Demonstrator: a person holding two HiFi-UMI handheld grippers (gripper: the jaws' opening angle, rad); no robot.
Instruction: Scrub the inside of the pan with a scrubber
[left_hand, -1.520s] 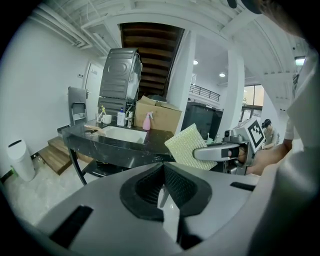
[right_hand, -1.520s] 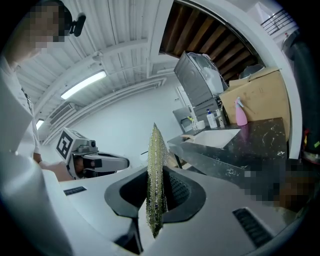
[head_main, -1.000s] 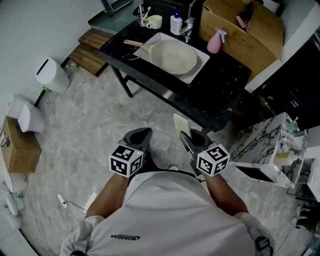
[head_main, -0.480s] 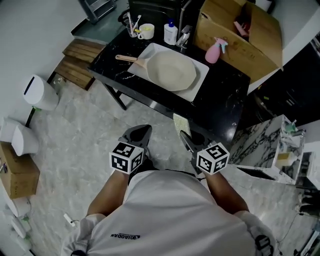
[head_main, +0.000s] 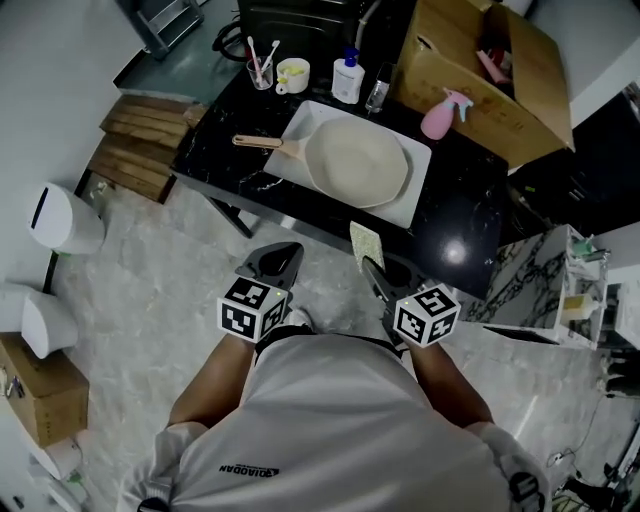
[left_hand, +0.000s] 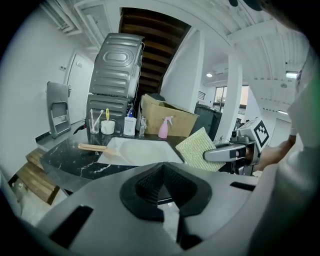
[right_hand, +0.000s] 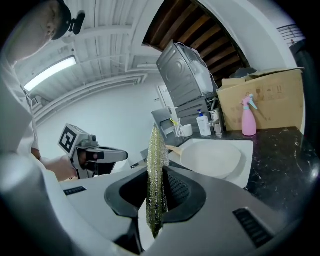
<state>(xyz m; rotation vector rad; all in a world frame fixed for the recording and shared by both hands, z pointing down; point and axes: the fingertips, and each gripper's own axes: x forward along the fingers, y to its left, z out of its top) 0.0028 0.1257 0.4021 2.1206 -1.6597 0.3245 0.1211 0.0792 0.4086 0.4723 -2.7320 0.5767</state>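
Right gripper (head_main: 377, 279) jaws clenched on scrubber (head_main: 367, 244), held edge-up out front, likely ready to wipe. Left gripper (head_main: 283, 257) jaws closed and empty, probably free to steady the pan. Pan (head_main: 355, 162) sits open side up on white tray (head_main: 416, 205) on black tabletop (head_main: 455, 238), well ahead of both

The head view looks steeply down from high above the black veined stone counter (head_main: 460, 205); both gripper views face it from nearby, almost level, sharing the cream round pan (head_main: 355, 162).
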